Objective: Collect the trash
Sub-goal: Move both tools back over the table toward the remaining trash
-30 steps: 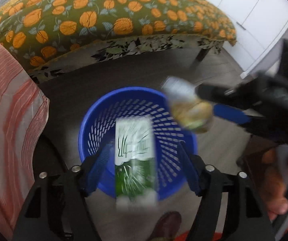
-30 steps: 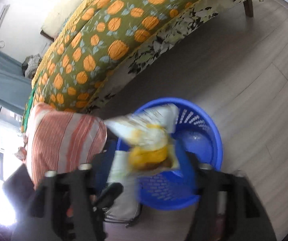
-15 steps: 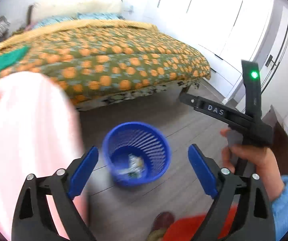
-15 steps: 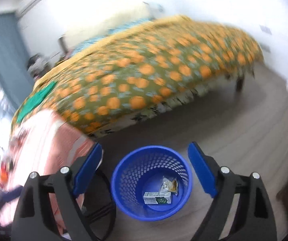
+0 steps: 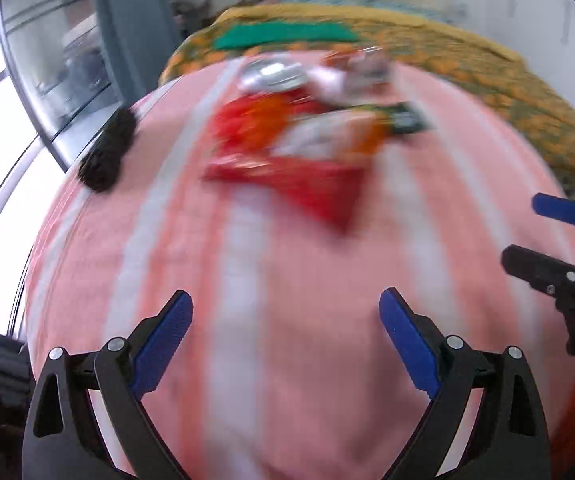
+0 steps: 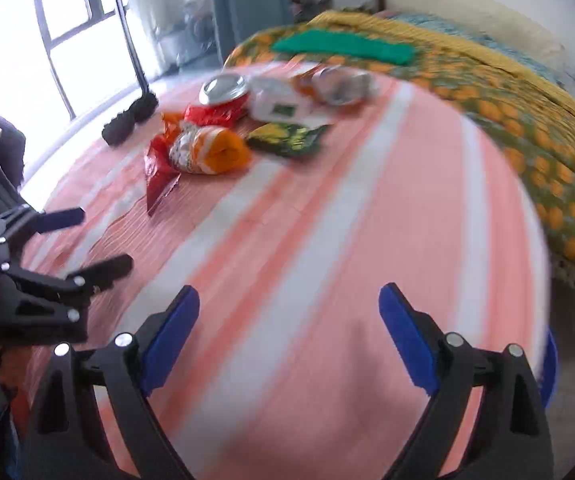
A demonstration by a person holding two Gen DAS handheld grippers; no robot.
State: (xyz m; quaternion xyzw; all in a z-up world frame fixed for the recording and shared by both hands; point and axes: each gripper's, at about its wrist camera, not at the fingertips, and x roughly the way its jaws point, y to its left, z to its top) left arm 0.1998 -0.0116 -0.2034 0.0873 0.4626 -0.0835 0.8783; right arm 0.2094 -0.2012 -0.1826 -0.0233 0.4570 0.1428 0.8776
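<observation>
We hold both tongs, left point(image 5: 283, 336) and right point(image 6: 289, 328), spread wide and empty over the striped counter point(image 6: 367, 220). The wrappers point(image 6: 207, 148) lie clustered at its far side: light, crinkly, probably slippery, so we judge pinching a flat edge best.

Pink striped tablecloth point(image 6: 327, 220), snack wrappers point(image 6: 207, 148) (clustered), silver lid point(image 6: 223, 89), black brush point(image 6: 129, 120)

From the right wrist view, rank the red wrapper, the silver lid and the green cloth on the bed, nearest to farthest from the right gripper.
1. Red wrapper, left on the striped cloth.
2. Silver lid, behind it.
3. Green cloth, on the bed beyond.
</observation>
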